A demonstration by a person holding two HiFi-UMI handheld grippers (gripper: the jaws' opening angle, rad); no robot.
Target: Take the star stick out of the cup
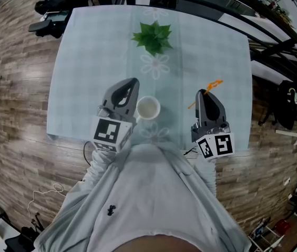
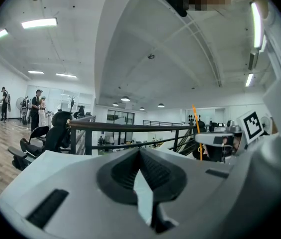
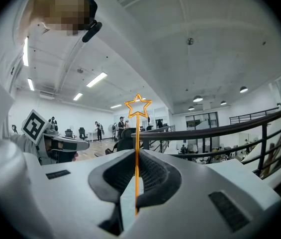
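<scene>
We are looking down at a pale table (image 1: 85,62). Our right gripper (image 1: 203,92) is pinching the thin orange star stick (image 1: 213,83) between its jaws, with the star pointing toward 12 o'clock. The stick is clear of the white cup (image 1: 148,109), at the cup's 3 o'clock. Our left gripper (image 1: 132,83) is pointing toward 12 o'clock just beside the cup, at its 9 o'clock, jaws pressed together on nothing. A green plant (image 1: 152,37) is sitting at the cup's 12 o'clock.

Pale checked table (image 1: 90,62) stands on wood-plank floor (image 1: 17,104); black railing (image 2: 130,127) runs behind it, strip lights (image 2: 39,23) glow on the white ceiling (image 2: 145,34).
</scene>
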